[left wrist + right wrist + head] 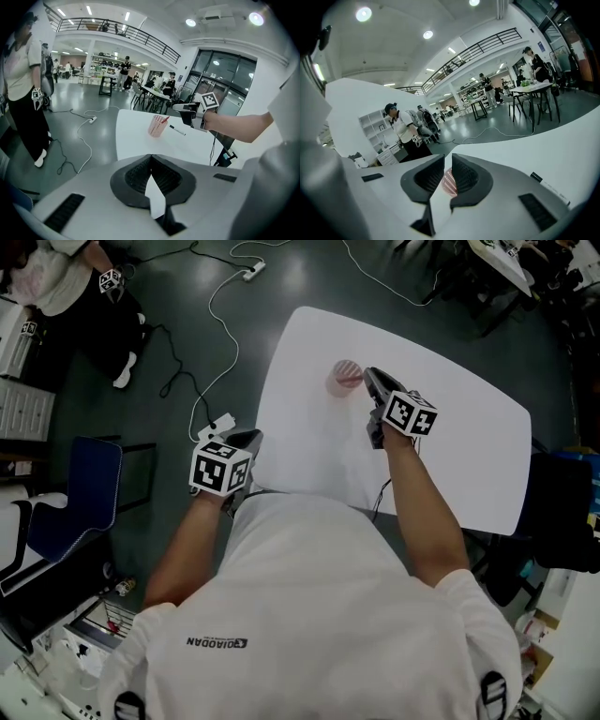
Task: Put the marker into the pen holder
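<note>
Well to the left of the pen holder (pixel 158 126), off the near edge of the white table (pixel 450 427), the left gripper (pixel 150 159) hangs with its tips pressed together and nothing between them. The pen holder itself, pink mesh, stands upright on the table with a red pen (pixel 165 119) already leaning inside. Just to the right of the pen holder the marker (pixel 177 130) lies flat on the table. Its long axis runs away from the holder's base toward the right gripper (pixel 448 159). That gripper sits right of the pen holder and close to it, its jaws a narrow way apart and empty, with the holder's mesh showing through the gap. The marker lies low between this gripper and the holder, so the right hand is plainly the nearer one, and I judge it would need to dip and turn its jaws across the marker's length
</note>
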Motion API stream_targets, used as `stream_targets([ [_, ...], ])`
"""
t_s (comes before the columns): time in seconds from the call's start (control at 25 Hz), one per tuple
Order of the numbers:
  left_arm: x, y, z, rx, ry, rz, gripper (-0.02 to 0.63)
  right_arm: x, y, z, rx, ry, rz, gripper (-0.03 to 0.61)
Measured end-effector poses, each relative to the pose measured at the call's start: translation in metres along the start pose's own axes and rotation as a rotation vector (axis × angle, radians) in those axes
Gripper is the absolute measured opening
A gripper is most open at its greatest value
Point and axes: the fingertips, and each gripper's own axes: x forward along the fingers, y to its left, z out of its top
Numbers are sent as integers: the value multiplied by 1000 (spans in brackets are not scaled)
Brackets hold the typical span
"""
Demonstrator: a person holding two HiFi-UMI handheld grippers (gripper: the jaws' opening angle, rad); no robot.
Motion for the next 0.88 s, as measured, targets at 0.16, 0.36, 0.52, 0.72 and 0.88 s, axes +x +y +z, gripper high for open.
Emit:
stream_targets([
  [0.16, 4, -5, 4, 24, 8, -8, 26, -24, 5, -6, 45, -5, 2, 49],
  [0.36, 12, -15, 9, 59, 10, -17, 26, -59, 17, -24, 99, 5, 26, 43],
  [0.52, 24, -30, 10, 84, 30, -41, 26, -95, 16, -49, 116, 17, 24, 41],
  [0.72, 38, -46, 11, 127, 59, -72, 26, -132, -1, -83, 119, 46, -31, 41],
  [0.88, 55, -65, 16, 156, 76, -86, 26, -154, -24, -93, 100, 65, -64, 41],
])
